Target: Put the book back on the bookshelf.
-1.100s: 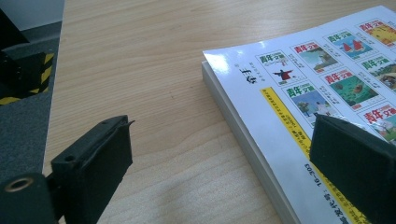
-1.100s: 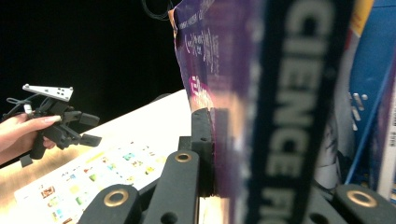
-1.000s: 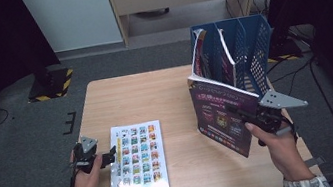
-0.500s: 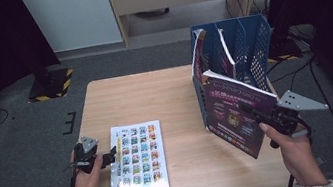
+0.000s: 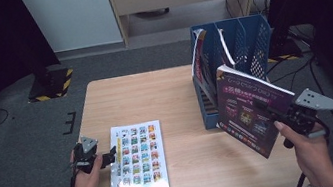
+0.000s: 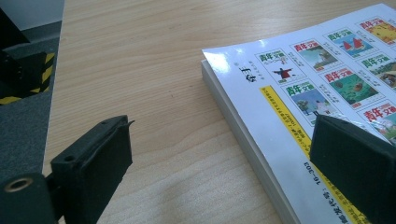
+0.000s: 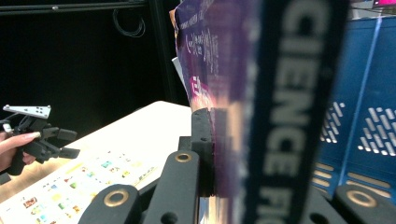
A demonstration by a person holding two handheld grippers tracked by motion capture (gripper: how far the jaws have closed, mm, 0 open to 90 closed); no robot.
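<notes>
Nearest the person, the left claw (image 5: pixel 109 158) sits low at the front left of the worktop (image 5: pixel 154 95), held in the left hand (image 5: pixel 85 176). Its jaws are spread apart with nothing between them: in the left gripper view one jaw stands over bare wood and the other over the edge of the white book (image 6: pixel 299 93), so the claw (image 6: pixel 219 172) straddles the book's near corner without pinching it. That white book (image 5: pixel 137 159) lies flat, its cover a grid of small coloured pictures, just beside the left claw.

On the right side, the right hand (image 5: pixel 310 151) holds the right claw (image 5: pixel 264 108) clenched on a purple magazine (image 5: pixel 253 107). The magazine is lifted off the worktop and tilted, its lower corner hanging near the worktop's front right. In the right gripper view the purple magazine (image 7: pixel 219 93) stands edge-on between the pads, blurred and very close, with the right claw (image 7: pixel 224 154) pressed against it.

Farther back, just behind the magazine, a blue file rack (image 5: pixel 239 56) stands at the right rear of the worktop, with another magazine (image 5: pixel 199 60) upright in its left slot.
</notes>
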